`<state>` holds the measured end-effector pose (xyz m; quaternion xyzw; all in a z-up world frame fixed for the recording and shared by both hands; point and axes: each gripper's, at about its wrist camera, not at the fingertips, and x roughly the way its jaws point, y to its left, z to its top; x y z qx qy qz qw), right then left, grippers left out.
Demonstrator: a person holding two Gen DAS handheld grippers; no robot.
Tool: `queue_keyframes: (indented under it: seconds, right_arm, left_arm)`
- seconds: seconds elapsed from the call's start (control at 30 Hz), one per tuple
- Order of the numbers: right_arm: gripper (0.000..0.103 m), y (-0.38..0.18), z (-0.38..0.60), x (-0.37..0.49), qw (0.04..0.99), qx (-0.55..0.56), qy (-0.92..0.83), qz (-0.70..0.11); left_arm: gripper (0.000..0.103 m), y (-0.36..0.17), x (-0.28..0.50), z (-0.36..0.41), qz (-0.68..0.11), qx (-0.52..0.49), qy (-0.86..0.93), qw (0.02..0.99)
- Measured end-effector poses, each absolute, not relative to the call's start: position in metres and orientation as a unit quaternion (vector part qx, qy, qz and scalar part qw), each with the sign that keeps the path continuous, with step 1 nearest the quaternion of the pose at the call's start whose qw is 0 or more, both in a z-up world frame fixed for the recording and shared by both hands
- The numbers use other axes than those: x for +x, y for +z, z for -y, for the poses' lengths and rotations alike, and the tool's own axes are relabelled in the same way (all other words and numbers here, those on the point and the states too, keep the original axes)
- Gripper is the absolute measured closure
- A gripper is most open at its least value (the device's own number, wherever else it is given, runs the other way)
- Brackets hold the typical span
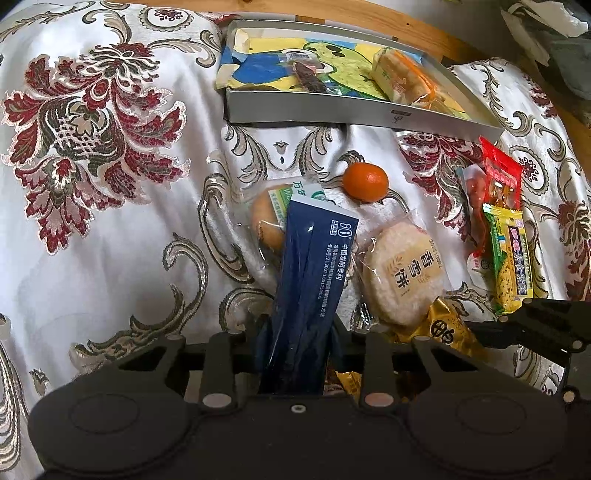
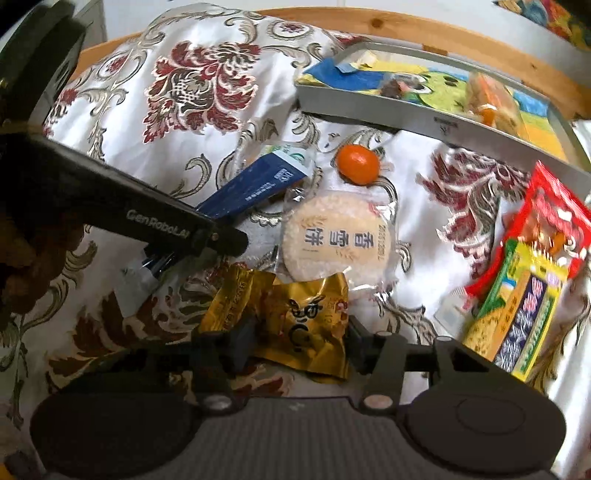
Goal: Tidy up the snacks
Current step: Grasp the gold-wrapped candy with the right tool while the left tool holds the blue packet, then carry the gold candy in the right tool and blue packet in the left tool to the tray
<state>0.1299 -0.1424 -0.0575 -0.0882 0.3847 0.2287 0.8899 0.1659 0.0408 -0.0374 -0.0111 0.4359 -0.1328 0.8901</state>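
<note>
1. Snacks are lying scattered on the flowered cloth (image 1: 110, 229) near the tray (image 1: 332, 110)
2. Left gripper (image 1: 299, 325) is pinching a blue packet (image 1: 314, 258)
3. Right gripper (image 2: 299, 332) is straddling a gold packet (image 2: 310, 321), jaws apart

A white satin cloth (image 1: 110, 229) with red and grey floral brocade covers the whole surface, rumpled into soft folds. Past it, from 11 to 2 o'clock, runs a curved rail (image 2: 424, 27) of pale knotty wood. Behind the rail in the right wrist view, at 12 o'clock, stands a plain white wall (image 2: 258, 4). Soft daylight puts a sheen on the satin, brightest toward 3 o'clock.
</note>
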Motion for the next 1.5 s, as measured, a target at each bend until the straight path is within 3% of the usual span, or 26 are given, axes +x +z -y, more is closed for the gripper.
queue_keyframes:
  seconds: [0.2,0.6,0.97,1.03,1.5]
  right_arm:
    - [0.051,-0.056,0.143,0.125,0.894,-0.085,0.231,-0.375]
    - [0.059,-0.052,0.120,0.100,0.908,-0.180,0.216,-0.310]
    - [0.073,-0.052,0.114,0.078,0.921,-0.234,0.202,-0.238]
    - [0.078,-0.051,0.115,0.076,0.923,-0.233,0.203,-0.229]
    - [0.085,-0.045,0.131,0.062,0.951,-0.186,0.188,-0.160]
  left_arm:
    - [0.069,-0.037,0.164,-0.040,-0.435,-0.010,-0.132,0.891]
    - [0.070,-0.036,0.160,-0.036,-0.431,0.000,-0.138,0.892]
    - [0.073,-0.027,0.152,-0.033,-0.409,0.000,-0.141,0.902]
    - [0.073,-0.026,0.150,-0.033,-0.404,0.002,-0.142,0.904]
    - [0.073,-0.013,0.145,-0.036,-0.367,-0.019,-0.132,0.920]
